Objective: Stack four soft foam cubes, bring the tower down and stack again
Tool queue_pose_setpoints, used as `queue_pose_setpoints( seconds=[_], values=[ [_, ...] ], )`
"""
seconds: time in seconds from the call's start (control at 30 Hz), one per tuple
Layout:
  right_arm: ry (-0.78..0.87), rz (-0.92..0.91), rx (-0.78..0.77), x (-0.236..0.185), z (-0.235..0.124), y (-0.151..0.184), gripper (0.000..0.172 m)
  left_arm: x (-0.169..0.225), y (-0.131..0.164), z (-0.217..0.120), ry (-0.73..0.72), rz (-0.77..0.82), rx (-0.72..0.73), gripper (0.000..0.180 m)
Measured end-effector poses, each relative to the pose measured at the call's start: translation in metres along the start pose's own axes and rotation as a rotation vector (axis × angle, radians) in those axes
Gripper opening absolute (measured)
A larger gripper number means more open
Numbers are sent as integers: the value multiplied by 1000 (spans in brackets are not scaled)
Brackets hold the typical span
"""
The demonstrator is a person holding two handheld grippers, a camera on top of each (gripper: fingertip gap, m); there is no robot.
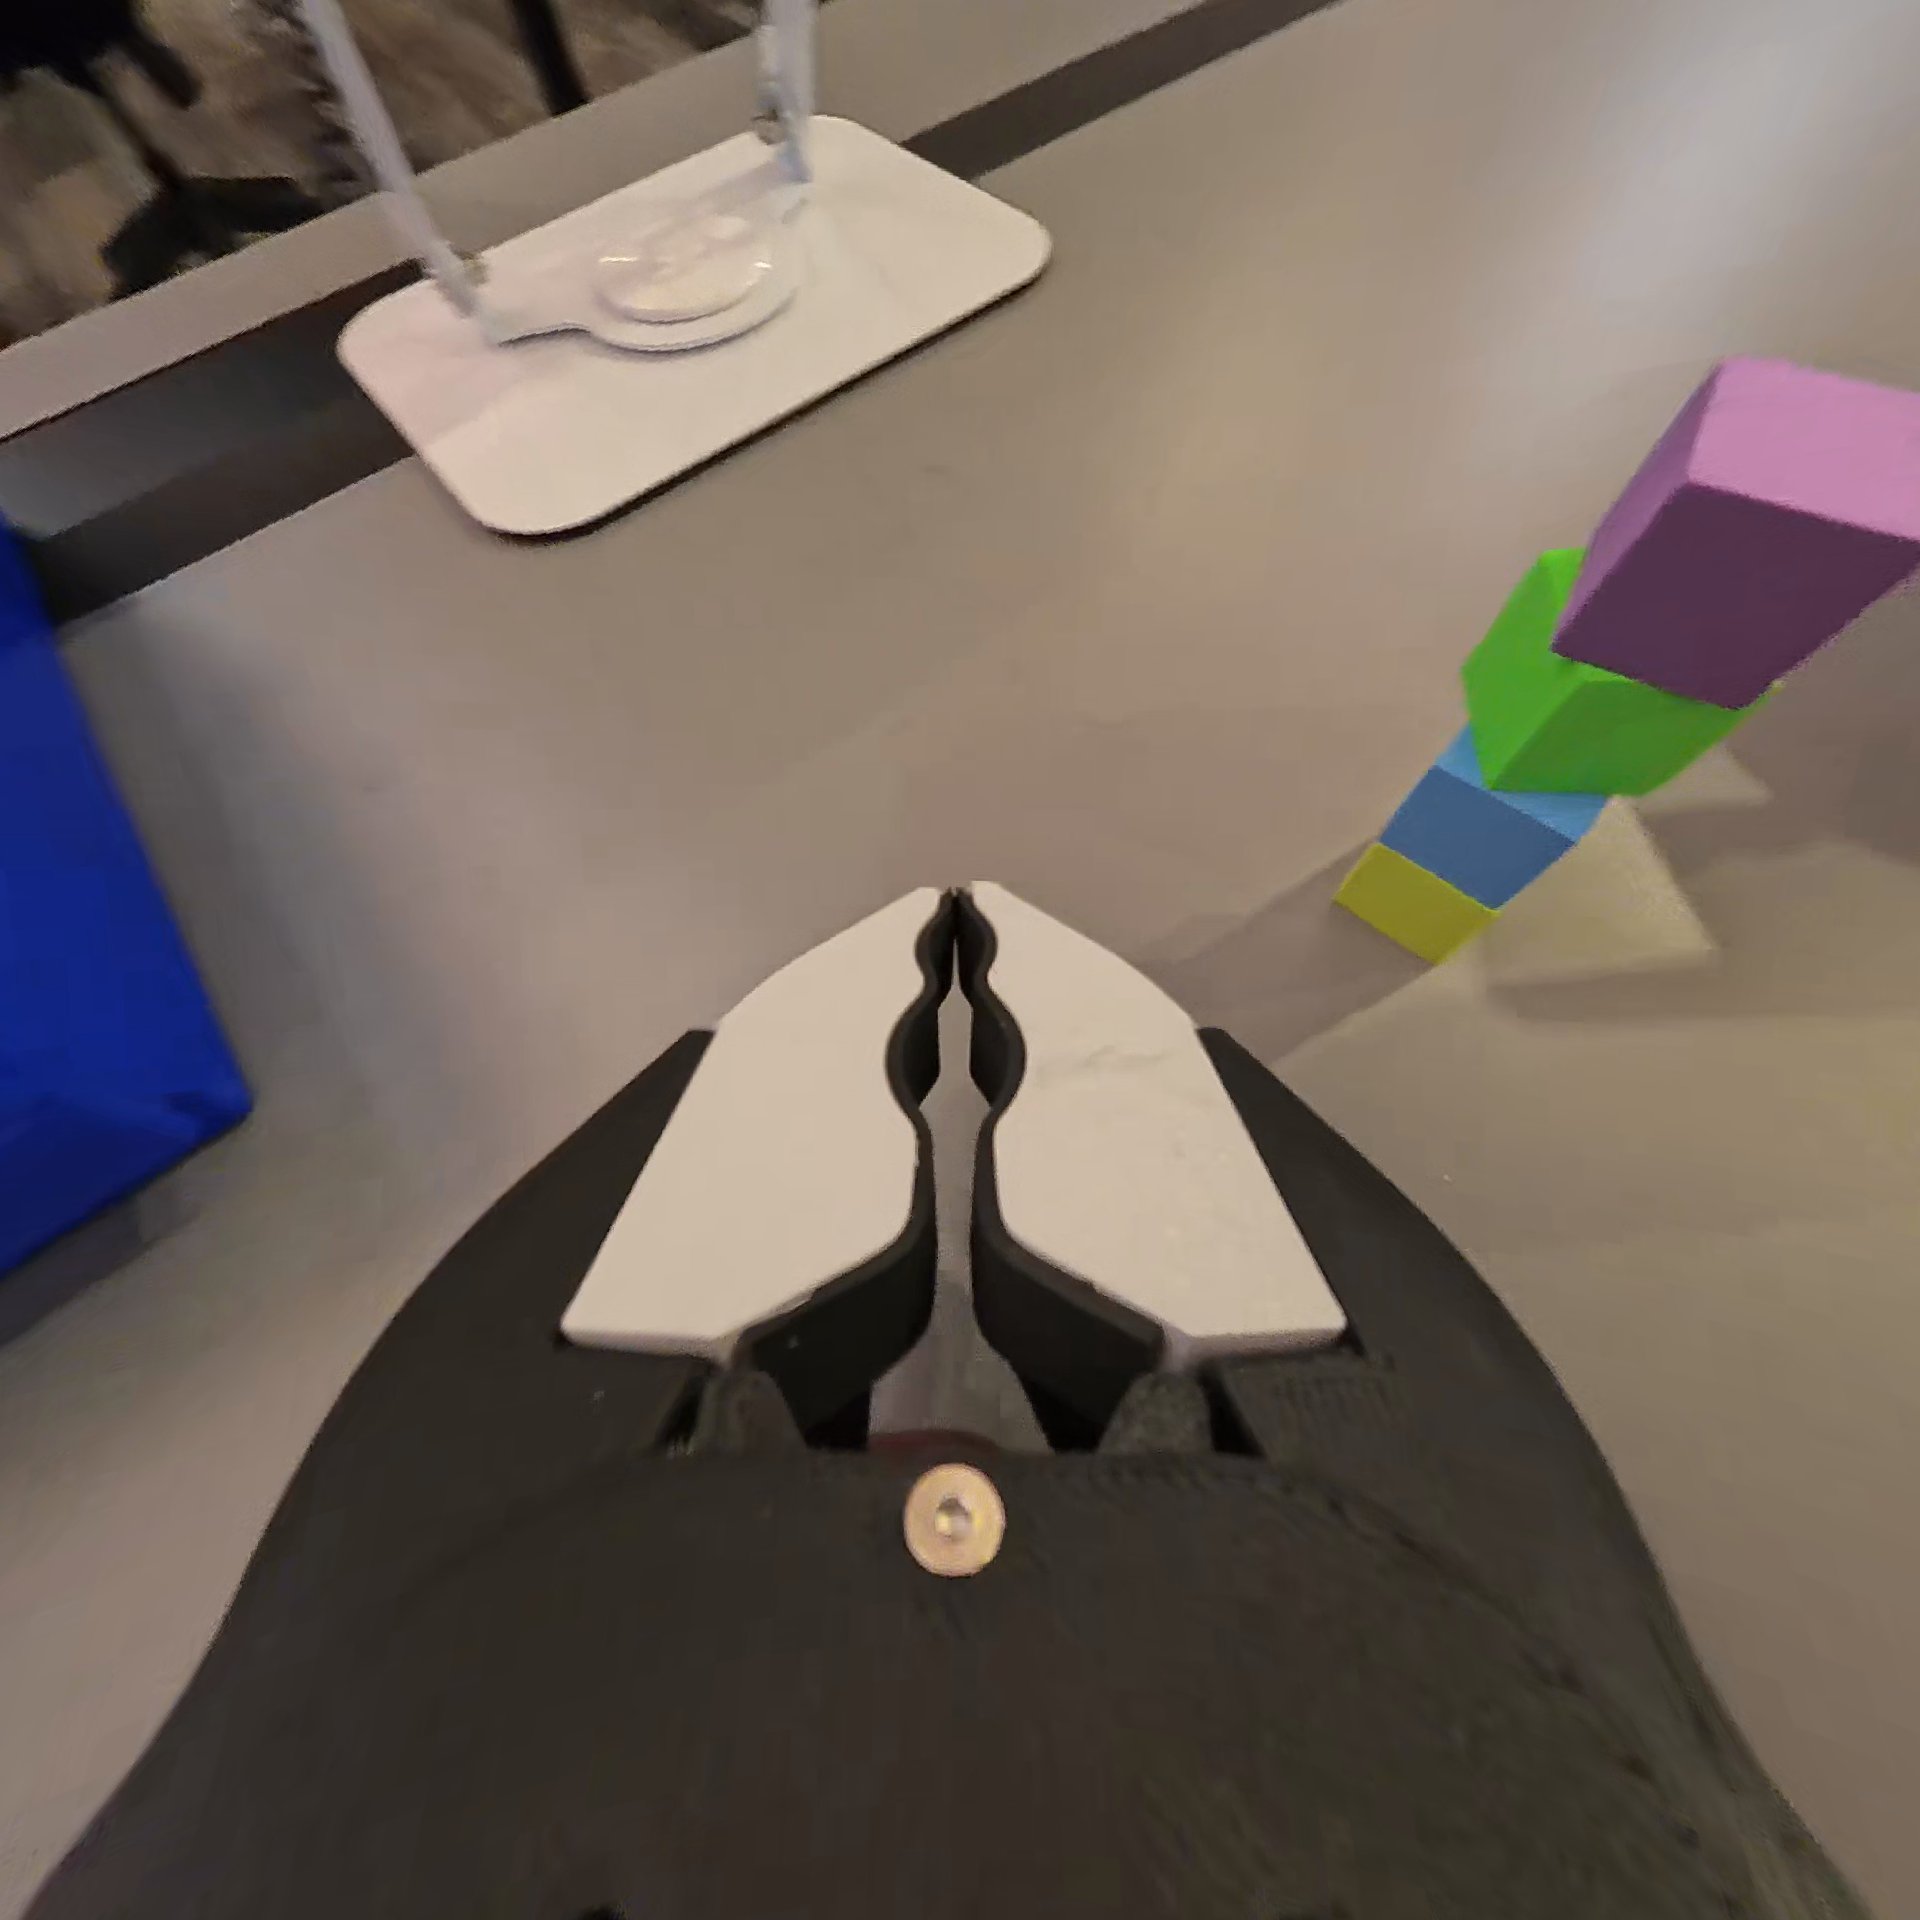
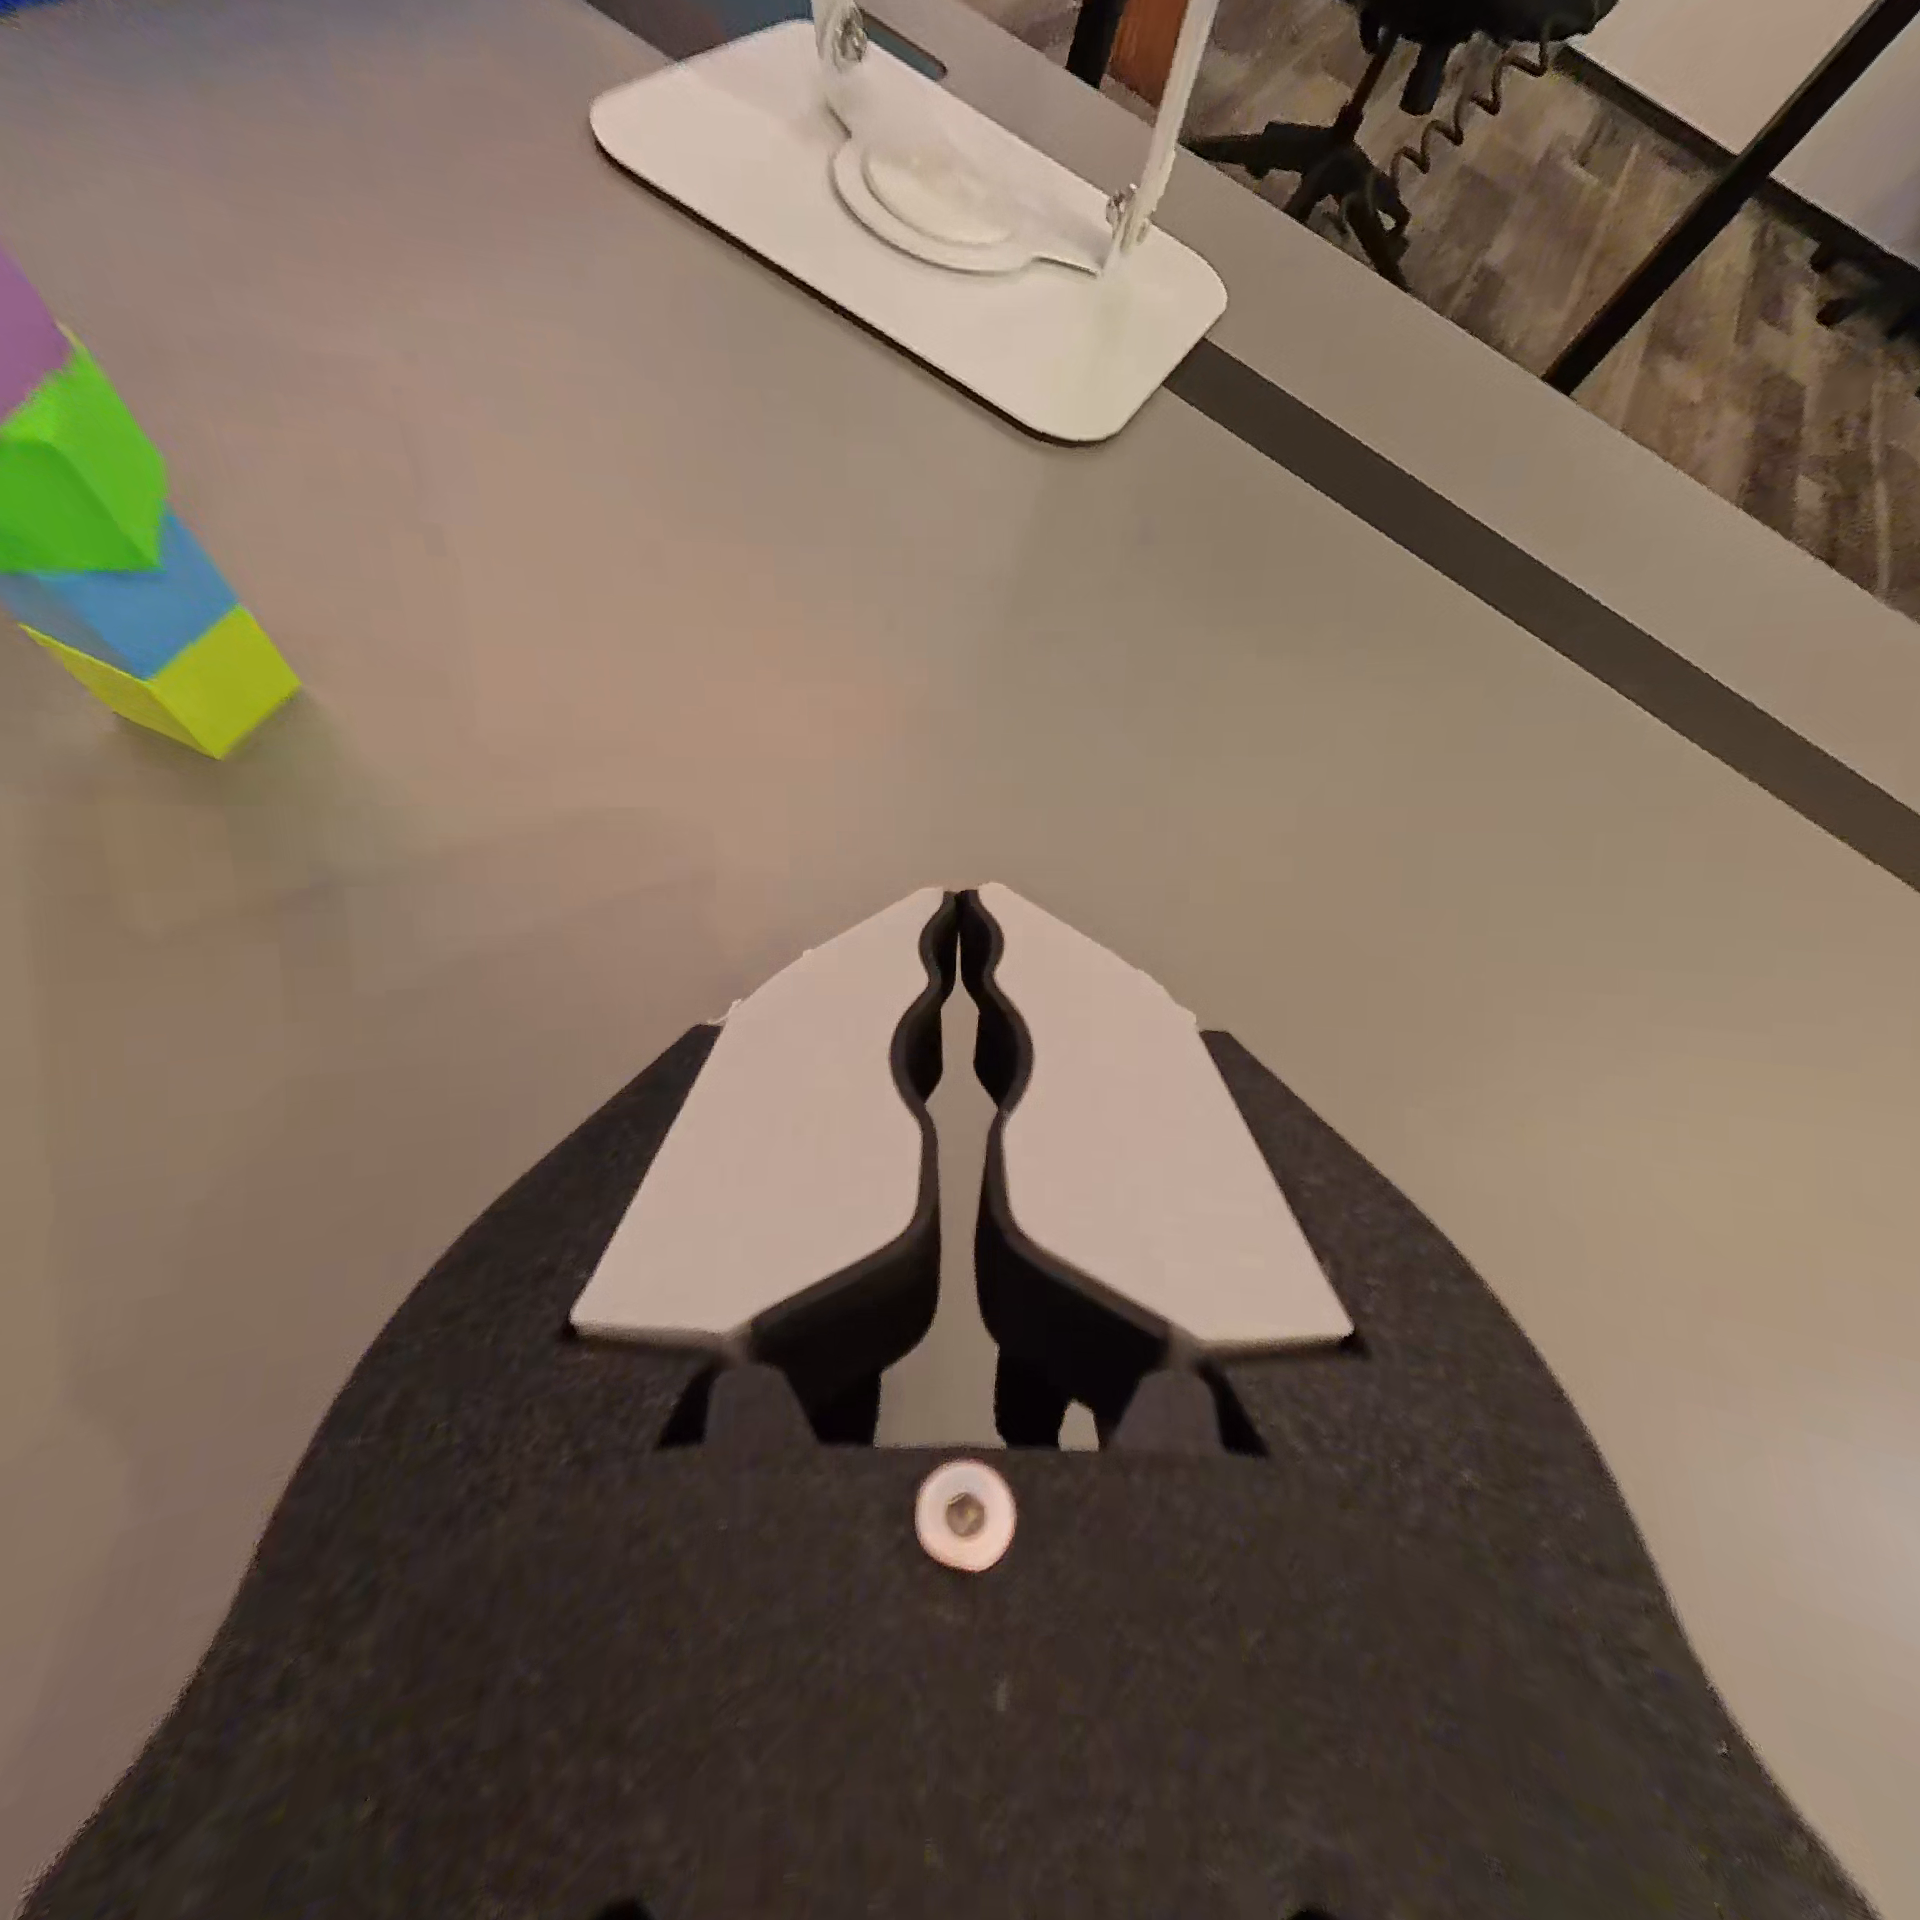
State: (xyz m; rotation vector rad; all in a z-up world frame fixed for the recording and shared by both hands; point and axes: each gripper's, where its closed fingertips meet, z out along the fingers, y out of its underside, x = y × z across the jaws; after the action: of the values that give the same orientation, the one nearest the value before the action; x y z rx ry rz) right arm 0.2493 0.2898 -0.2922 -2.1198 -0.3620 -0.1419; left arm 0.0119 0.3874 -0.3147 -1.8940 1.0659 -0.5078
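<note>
Four-cube tower (image 1: 1590, 717) standing on the table (image 1: 831, 727); both claws closed on nothing.
We note yellow (image 1: 1418, 902) at base, blue (image 1: 1481, 836), green (image 1: 1579, 717), purple (image 1: 1745, 540) on top, each twisted off-square. Left claw (image 1: 957, 891) and right claw (image 2: 957, 891) sit well apart from it. Purple is cropped in the right view.

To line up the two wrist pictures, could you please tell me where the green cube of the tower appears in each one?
Left wrist view: the green cube sits at the right edge, second from the top under the purple cube.
Right wrist view: it is at the far left edge, above mid-height.
Shared landmark: the white stand base at the table's far edge.
</note>
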Motion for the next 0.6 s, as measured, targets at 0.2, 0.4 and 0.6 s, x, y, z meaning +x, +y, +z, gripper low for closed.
queue_pose_setpoints(
  seconds=[0.2, 0.4, 0.6],
  values=[
    [28, 111, -1, 26, 3, 15, 0, -18, -6, -22, -164, -59, 116, 0],
    [29, 107, 15, 25, 0, 6, 1, -16, -4, -19, -198, -6, 81, 0],
    [40, 109, 7, 25, 0, 8, 3, -18, -6, -22, -204, -17, 105, 0]
  ],
)
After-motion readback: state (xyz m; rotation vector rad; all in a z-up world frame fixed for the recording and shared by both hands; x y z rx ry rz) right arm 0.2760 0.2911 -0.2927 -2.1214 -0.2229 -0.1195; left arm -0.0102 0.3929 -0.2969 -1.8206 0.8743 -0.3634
